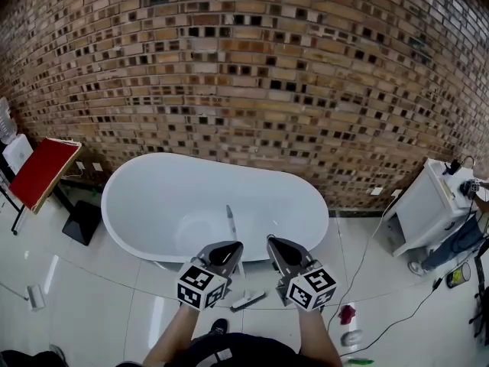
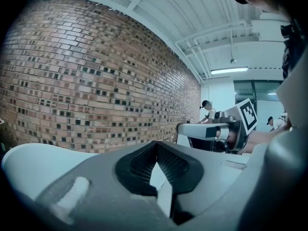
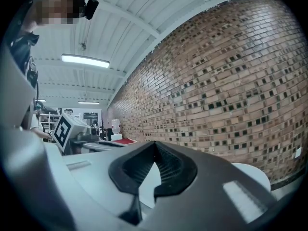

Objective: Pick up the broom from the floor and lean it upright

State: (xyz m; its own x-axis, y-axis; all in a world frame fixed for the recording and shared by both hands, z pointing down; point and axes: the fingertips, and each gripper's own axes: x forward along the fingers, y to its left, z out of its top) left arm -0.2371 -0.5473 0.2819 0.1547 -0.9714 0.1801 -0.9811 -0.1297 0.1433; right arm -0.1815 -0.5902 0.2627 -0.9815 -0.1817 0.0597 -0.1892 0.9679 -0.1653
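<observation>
The broom (image 1: 232,228) is a thin grey stick that stands tilted against the front rim of the white bathtub (image 1: 153,182), with its head (image 1: 248,300) on the floor tiles. My left gripper (image 1: 229,249) is shut and empty, just left of the stick. My right gripper (image 1: 275,245) is a little right of the stick, its jaws also meeting with nothing between them. Both point level toward the tub and the brick wall. In the left gripper view the pads (image 2: 156,144) meet at the tips; the right gripper view shows its pads (image 3: 155,143) meeting the same way.
A red board on a black stand (image 1: 42,170) is at the left. At the right are a white cabinet (image 1: 428,205) and cables (image 1: 397,312) running over the floor. A red cloth (image 1: 348,313) and a bottle (image 1: 351,336) lie near my right foot.
</observation>
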